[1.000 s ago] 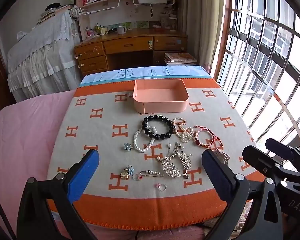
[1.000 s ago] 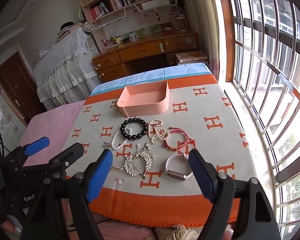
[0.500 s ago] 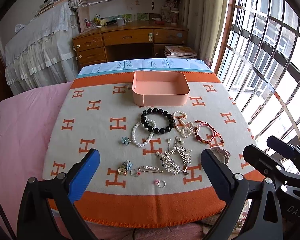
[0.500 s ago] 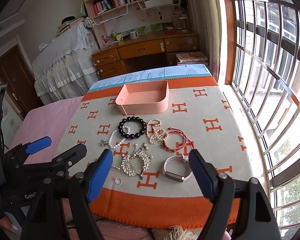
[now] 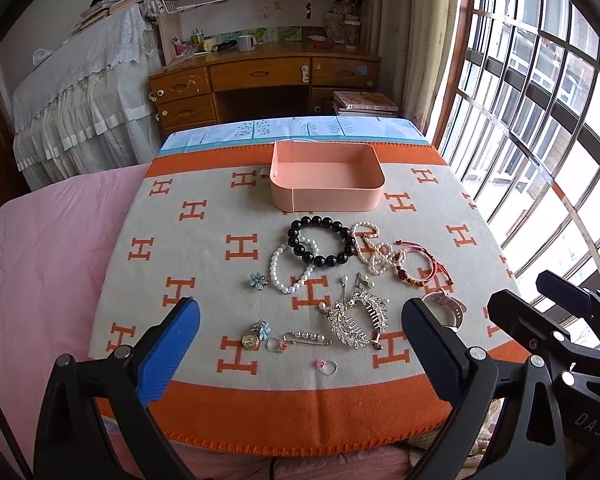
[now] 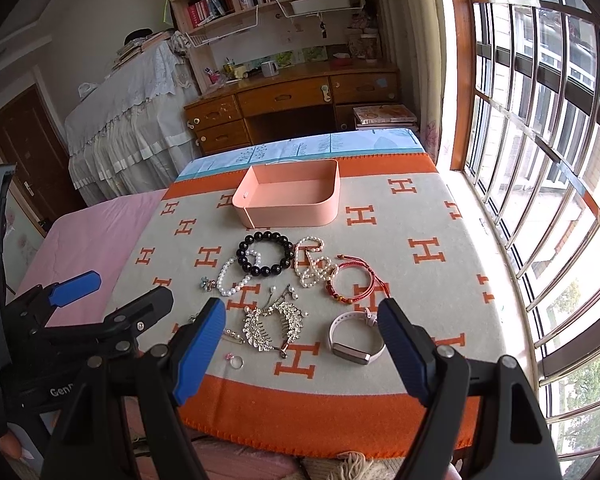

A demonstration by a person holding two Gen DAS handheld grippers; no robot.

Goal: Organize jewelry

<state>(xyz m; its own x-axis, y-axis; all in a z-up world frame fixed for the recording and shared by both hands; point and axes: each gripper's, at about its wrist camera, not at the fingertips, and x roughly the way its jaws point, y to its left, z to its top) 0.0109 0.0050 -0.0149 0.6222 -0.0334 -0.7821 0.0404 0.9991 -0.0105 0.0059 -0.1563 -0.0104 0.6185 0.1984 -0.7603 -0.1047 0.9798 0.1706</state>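
Observation:
An empty pink tray (image 5: 326,194) (image 6: 288,210) sits at the far side of the orange-and-beige blanket. In front of it lie a black bead bracelet (image 5: 320,242) (image 6: 265,253), white pearl bracelets (image 5: 290,268), a red cord bracelet (image 5: 418,266) (image 6: 350,280), a silver hair comb (image 5: 356,318) (image 6: 274,322), a pink watch (image 6: 354,338), a pin (image 5: 306,338) and small rings (image 5: 328,366). My left gripper (image 5: 298,344) is open and empty above the blanket's near edge. My right gripper (image 6: 302,340) is open and empty, to its right.
The blanket (image 5: 204,256) covers a table beside a pink bed (image 5: 40,248). A barred window (image 6: 540,140) runs along the right. A wooden desk (image 5: 260,76) and shelves stand behind.
Both grippers have risen and drawn back a little, so the jewelry sits lower and farther in view. Nothing on the blanket has moved.

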